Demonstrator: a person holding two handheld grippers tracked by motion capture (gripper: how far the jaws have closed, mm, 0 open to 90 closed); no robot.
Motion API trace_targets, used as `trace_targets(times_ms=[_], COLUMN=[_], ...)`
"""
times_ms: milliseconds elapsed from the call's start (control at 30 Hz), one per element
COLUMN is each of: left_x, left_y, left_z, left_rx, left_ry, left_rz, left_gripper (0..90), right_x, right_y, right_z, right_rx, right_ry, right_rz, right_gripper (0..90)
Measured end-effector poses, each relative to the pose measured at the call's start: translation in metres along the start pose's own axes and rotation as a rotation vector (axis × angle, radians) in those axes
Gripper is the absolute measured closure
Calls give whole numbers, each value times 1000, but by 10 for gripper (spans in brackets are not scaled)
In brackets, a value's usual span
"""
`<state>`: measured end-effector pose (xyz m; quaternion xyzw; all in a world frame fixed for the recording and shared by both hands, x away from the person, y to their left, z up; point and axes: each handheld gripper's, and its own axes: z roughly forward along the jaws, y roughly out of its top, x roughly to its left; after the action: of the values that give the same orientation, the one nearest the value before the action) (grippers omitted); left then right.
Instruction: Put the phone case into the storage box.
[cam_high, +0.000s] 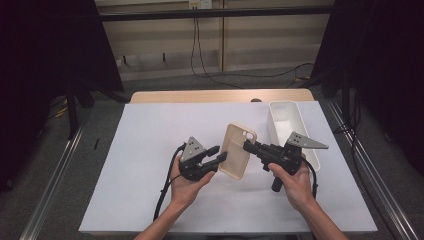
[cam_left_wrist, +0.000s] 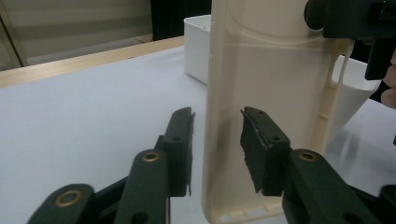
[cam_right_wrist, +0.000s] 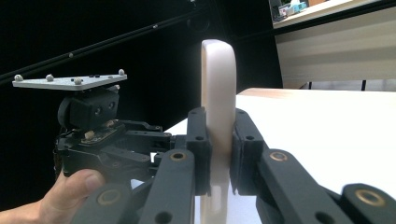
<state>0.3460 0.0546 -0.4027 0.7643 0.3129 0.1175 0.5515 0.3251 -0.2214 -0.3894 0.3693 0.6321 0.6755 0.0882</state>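
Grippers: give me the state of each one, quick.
Left gripper: open, its jaws either side of the phone case's edge without pressing it.
Right gripper: shut on the phone case.

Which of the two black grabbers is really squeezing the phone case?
The right gripper: its two pads press flat on the cream phone case. The left gripper has the case's edge between its jaws, but they stand apart with a gap showing.

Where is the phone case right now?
In the high view the phone case is at mid-table between the two grippers, just left of the white bin. The right gripper clamps its edge; the left gripper straddles it, jaws open.
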Motion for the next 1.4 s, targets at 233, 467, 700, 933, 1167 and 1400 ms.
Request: trace_targets(times_ms=[233,467,700,933,1167,1400], left_x=[1,1,2,5,12,22], left_y=[0,-1,0,0,-8,-10], left_z=[0,1,-2,-10,-22,-32], left_rx=[-15,-19,-28,-45,-53,-41], left_ry=[18,18,37,-2,40,97], left_rz=[-2,17,53,54,62,21], left_gripper=[410,230,92,45,36,46], right_x=[-2,-3,-3,-4,-6,-6], right_y=[1,3,4,6,8,10], right_z=[-2,-5,-7,-11,-14,-18], right_rx=[-3,0,0,-8,-11,-17], right_ry=[1,-1,-2,-4,-9,-14], right_rz=[-12,-28,-39,-45,-53,-60], right_gripper=[806,806,806,806,806,806])
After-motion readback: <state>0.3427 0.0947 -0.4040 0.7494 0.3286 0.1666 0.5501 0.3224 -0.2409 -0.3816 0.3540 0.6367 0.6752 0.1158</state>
